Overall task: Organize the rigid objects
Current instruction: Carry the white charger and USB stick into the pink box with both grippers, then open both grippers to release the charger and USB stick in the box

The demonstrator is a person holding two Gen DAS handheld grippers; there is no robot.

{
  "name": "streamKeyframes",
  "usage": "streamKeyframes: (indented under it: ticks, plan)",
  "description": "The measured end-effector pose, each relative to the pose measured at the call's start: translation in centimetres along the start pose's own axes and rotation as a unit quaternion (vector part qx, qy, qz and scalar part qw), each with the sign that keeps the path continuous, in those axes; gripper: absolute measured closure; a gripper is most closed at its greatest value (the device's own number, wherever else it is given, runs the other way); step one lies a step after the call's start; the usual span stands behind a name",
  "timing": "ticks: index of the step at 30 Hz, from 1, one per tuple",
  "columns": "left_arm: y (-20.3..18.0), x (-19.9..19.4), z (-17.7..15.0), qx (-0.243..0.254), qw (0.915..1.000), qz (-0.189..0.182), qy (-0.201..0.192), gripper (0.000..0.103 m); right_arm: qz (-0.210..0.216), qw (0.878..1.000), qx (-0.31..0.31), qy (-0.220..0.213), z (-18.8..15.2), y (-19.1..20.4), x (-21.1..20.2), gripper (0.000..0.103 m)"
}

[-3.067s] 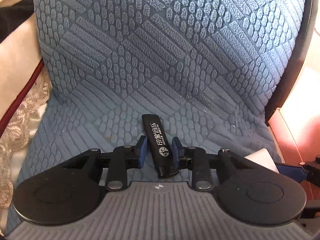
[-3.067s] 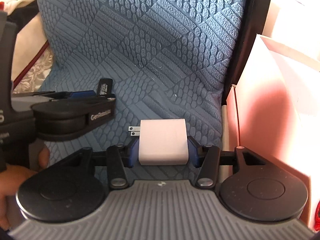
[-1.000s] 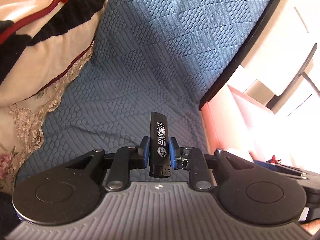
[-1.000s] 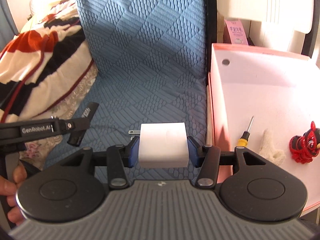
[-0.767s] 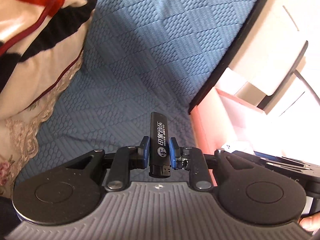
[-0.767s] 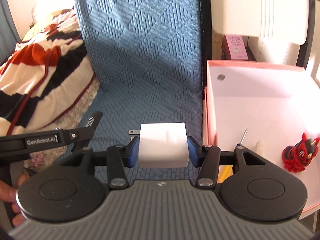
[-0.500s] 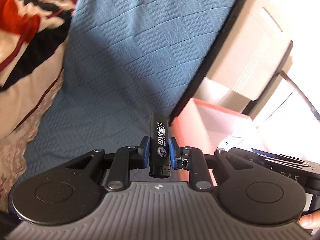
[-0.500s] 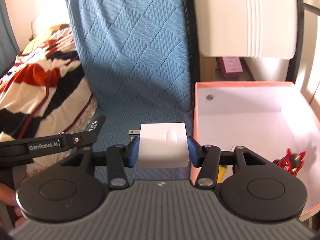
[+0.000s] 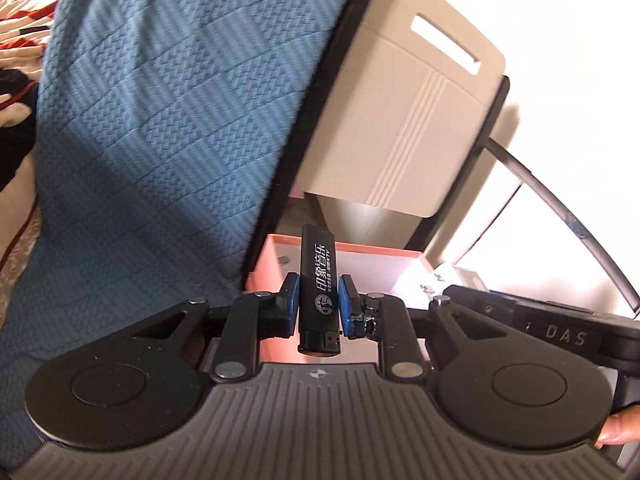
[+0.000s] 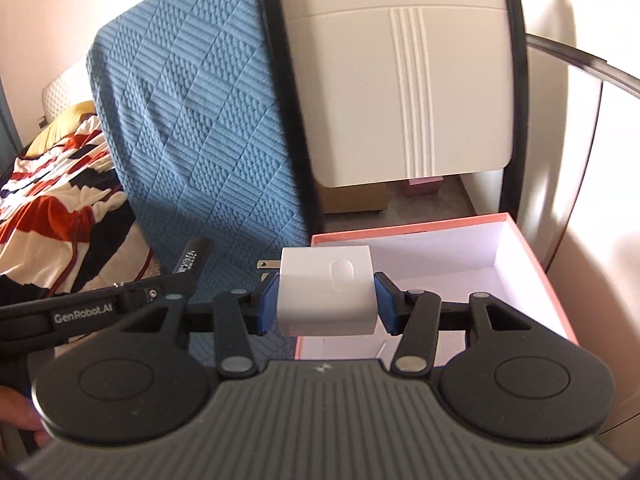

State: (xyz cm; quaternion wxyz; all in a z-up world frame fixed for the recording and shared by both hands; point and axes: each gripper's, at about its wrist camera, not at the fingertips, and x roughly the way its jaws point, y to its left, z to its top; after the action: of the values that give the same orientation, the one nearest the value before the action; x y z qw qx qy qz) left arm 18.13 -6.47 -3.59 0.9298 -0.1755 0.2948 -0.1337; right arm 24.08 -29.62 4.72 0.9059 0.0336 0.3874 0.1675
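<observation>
Blue quilted fabric (image 10: 208, 128) fills the left of my view, draped over an upright seat back, with a striped blanket (image 10: 56, 184) bunched beyond its left edge. On my left gripper (image 9: 318, 306) the blue pads are clenched on a black lighter (image 9: 318, 292), which stands upright between them with its printed face toward the camera and its top rising in front of the far wall of the pink box (image 9: 380, 254). From the right wrist view I can see that lighter again, poking up past the left gripper's arm at the left side of the frame. My right gripper (image 10: 327, 300) grasps a white charger plug (image 10: 326, 290), pads pressed on both its sides, its metal prongs sticking out to the left. It hangs over the near left corner of the open pink box, whose white floor shows to the right. Behind the box stands a pale chair back (image 10: 400, 80).
</observation>
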Motion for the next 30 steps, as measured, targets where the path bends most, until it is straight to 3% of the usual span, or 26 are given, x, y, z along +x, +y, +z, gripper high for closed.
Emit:
streamKeyframes:
  ticks: [4,6,8,9,20,25,30]
  plan:
    - [-3.0,1.5,-0.6,0.004,0.9998,-0.017,0.007,0.079,-0.011,1.000,0.006,0.011,-0.6,-2.7,-0.6,0.050]
    - [-3.9,2.5,-1.3,0.006,0.9996,-0.024,0.015,0.079,-0.017,1.000,0.016,0.016,-1.1,-4.2,-0.7,0.055]
    - [-4.5,3.5,-2.3,0.002,0.9993,-0.027,0.025,0.080,-0.020,0.999,0.027,0.024,-1.6,-5.8,-0.5,0.058]
    - [-4.7,4.0,-2.8,0.000,0.9991,-0.028,0.032,0.089,-0.022,0.999,0.032,0.029,-2.0,-6.4,-0.3,0.058]
    - [-6.2,9.0,-7.4,0.010,0.9933,-0.031,0.111,0.090,-0.028,0.992,0.086,0.091,-6.5,-10.8,2.3,0.058]
    - [-6.1,8.7,-7.5,0.012,0.9931,-0.031,0.113,0.090,-0.030,0.990,0.098,0.100,-7.5,-11.3,2.4,0.058]
    - [-6.6,6.8,-6.2,0.016,0.9945,-0.037,0.097,0.090,-0.030,0.992,0.089,0.084,-6.6,-10.8,1.4,0.058]
